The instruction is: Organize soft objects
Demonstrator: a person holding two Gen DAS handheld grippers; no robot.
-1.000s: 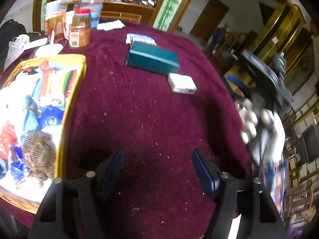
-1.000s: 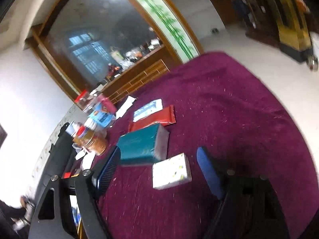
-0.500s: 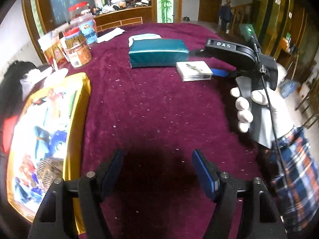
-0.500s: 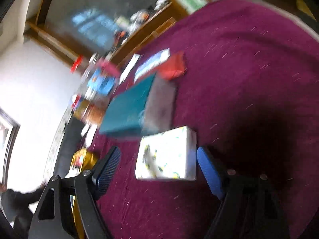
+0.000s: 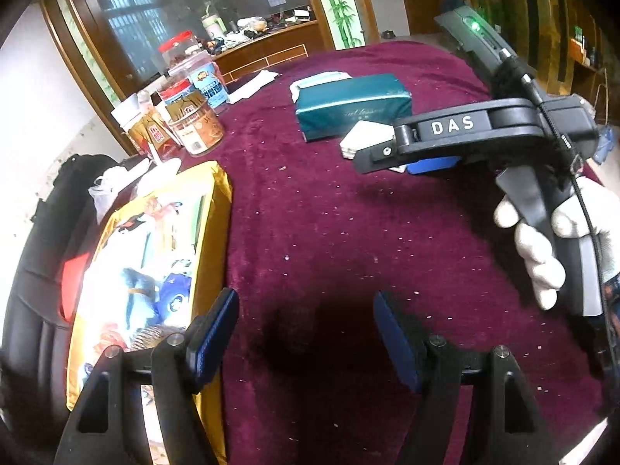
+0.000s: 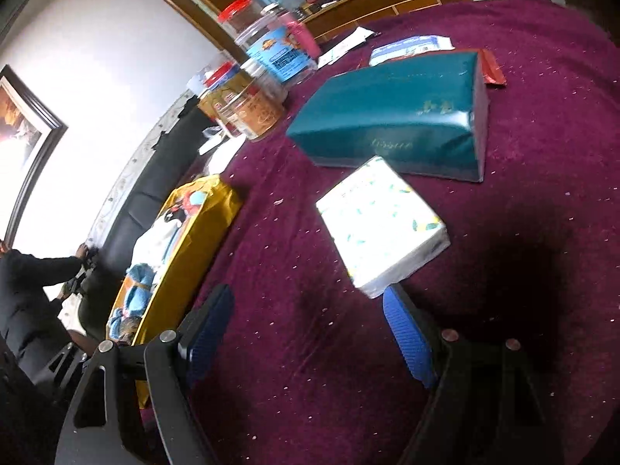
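A small white tissue pack (image 6: 381, 228) with a leaf print lies on the maroon tablecloth (image 6: 542, 155). Its near corner sits just ahead of the right pad. My right gripper (image 6: 310, 329) stands open above the cloth, with nothing between its fingers. Behind the white pack lies a large teal tissue pack (image 6: 391, 112). In the left wrist view my left gripper (image 5: 306, 329) is open over bare cloth. There the right gripper (image 5: 391, 161), held by a white-gloved hand (image 5: 542, 248), partly covers the white pack (image 5: 368, 137) in front of the teal pack (image 5: 350, 106).
A yellow box (image 5: 211, 209) with soft toys in it lies at the left table edge. Jars and snack tubs (image 5: 193, 120) stand at the back left. A red packet (image 6: 490, 69) and a white-blue pack (image 6: 410, 46) lie behind the teal pack. A person in dark clothes (image 6: 23, 290) is beyond the table.
The right gripper came down and closer to the white pack, which now fills more of its view. The left gripper's view rolled and tilted; both stay open.
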